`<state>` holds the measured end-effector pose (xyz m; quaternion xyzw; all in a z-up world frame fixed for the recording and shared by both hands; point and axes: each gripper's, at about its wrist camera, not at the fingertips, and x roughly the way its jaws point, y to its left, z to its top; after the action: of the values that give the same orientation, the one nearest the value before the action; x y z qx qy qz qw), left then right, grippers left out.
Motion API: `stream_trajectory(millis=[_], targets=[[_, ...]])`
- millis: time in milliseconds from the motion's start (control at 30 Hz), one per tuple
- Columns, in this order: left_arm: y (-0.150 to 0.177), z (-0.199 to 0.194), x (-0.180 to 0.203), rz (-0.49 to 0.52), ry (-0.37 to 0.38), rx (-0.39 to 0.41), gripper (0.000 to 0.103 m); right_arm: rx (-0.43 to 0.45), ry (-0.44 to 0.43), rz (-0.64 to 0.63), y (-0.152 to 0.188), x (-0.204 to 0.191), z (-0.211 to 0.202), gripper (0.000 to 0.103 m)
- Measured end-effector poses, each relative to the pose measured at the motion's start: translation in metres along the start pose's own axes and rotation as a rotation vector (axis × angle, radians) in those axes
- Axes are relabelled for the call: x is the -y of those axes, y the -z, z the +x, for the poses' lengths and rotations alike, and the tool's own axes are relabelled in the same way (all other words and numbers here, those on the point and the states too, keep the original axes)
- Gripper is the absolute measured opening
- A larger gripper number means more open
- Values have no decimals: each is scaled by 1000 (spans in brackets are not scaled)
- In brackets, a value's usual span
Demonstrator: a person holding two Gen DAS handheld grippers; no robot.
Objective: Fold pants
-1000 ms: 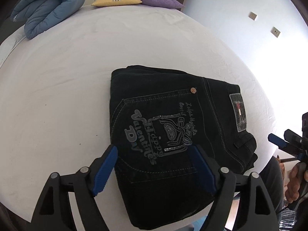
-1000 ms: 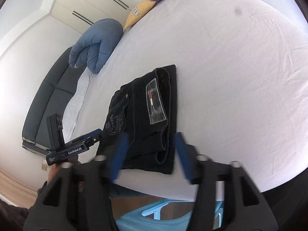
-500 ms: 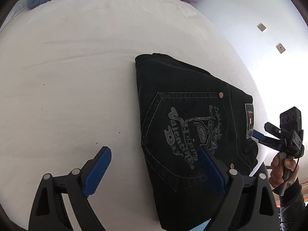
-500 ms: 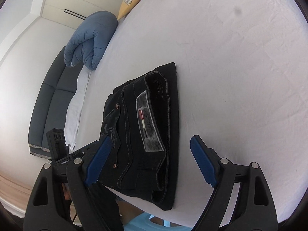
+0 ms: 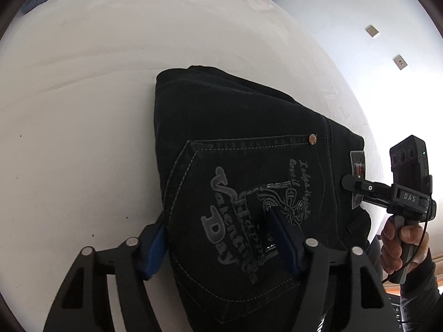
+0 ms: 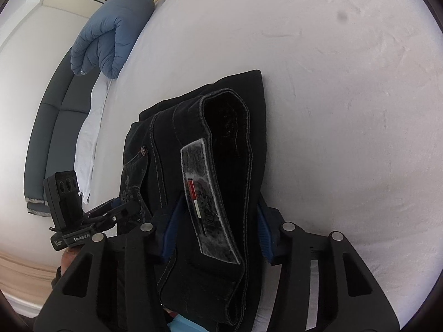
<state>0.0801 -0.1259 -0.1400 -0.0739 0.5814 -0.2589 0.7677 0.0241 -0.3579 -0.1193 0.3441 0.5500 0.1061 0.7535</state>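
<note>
White sheeting covers the wide bed (image 5: 97, 110) beneath us, smooth with faint creases, and the folded pants (image 5: 249, 166) lie at its near edge. In the left wrist view we see the pants as a thick black denim block running from the centre toward 5 o'clock, back pocket up, with pale stitching, a copper rivet (image 5: 313, 138) and grey embroidered lettering. Our left gripper (image 5: 221, 238) straddles the bundle's near left corner: the blue pad at 7 o'clock sits against the folded side edge, the pad at 5 o'clock lies on the pocket embroidery, and the jaws are closing with the denim between them. We cannot tell whether the pads press yet.

At 3 o'clock in that view our right gripper (image 5: 349, 181) reaches the waistband by the grey patch (image 5: 357, 177), held by a hand (image 5: 401, 243) in a dark sleeve.

From the right wrist view, the waistband end of the pants (image 6: 221, 138) fills the centre toward 6 o'clock, layered and rounded, its fuzzy grey patch (image 6: 205, 202) bearing a red and white stripe. Our right gripper (image 6: 216, 227) has 1 blue pad on each side of this stack, touching the cloth, jaws closing. At 10 o'clock rests a rolled blue quilt (image 6: 110, 33), puffy and ribbed; the left gripper (image 6: 116, 210) shows at 8 o'clock.
</note>
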Motion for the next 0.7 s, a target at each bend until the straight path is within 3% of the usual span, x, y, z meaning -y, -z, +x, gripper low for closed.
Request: stream_trajectory(millis=[33, 200, 333, 567, 700], targets=[[-1, -1, 0, -5, 5, 2, 54, 2, 4, -6, 3, -2, -1, 37], [1, -4, 8, 14, -6, 16, 41, 44, 111, -146, 11, -32, -7, 20], [3, -13, 16, 23, -9, 48, 24, 98, 210, -263, 21, -62, -13, 17], [-9, -39, 32, 46, -8, 133, 20, 169, 210, -361, 27, -94, -39, 13], [-30, -63, 42, 76, -4, 204, 20, 214, 186, -394, 4, -108, -60, 13]])
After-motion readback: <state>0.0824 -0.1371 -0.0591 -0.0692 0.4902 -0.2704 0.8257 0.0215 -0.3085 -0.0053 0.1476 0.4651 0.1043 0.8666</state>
